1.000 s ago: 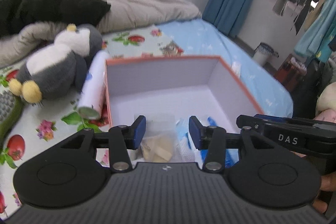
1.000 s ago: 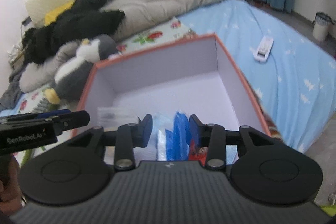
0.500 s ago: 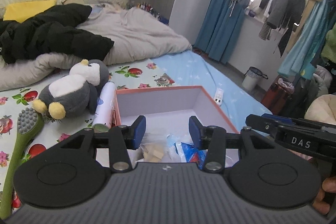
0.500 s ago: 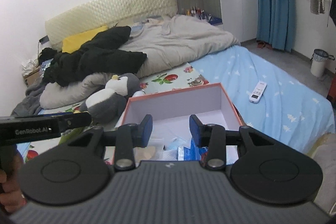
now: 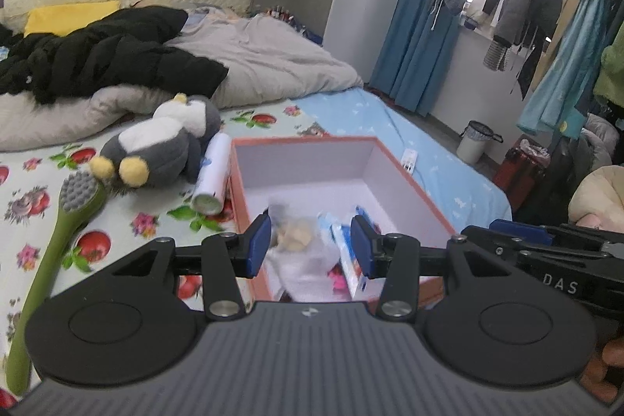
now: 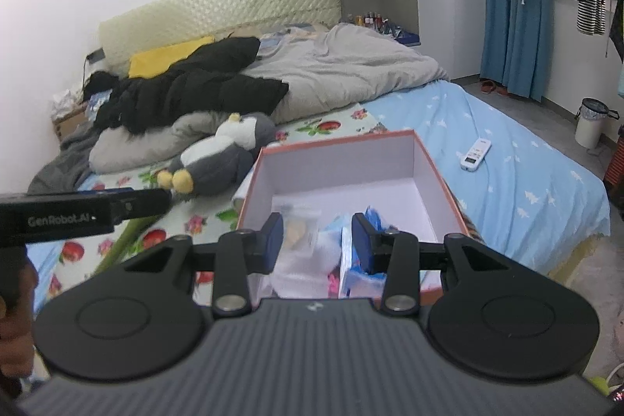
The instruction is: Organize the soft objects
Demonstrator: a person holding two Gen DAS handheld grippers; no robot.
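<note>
Bed [image 5: 390, 112] carries the box [image 5: 390, 158]; both grippers' jaws stand apart, empty.

Blurred packets [image 5: 308, 240] in box [image 5: 394, 190]

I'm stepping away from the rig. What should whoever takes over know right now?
Left claw: open, holds nothing, above the near end of the box.
Right claw: open, holds nothing, also over the box.
Done: some packets lie in the near end of the box.
Left: the plush penguin lies on the bed beside the box, with a white tube between them and a green brush nearer the edge. Penguin is probably next.
</note>
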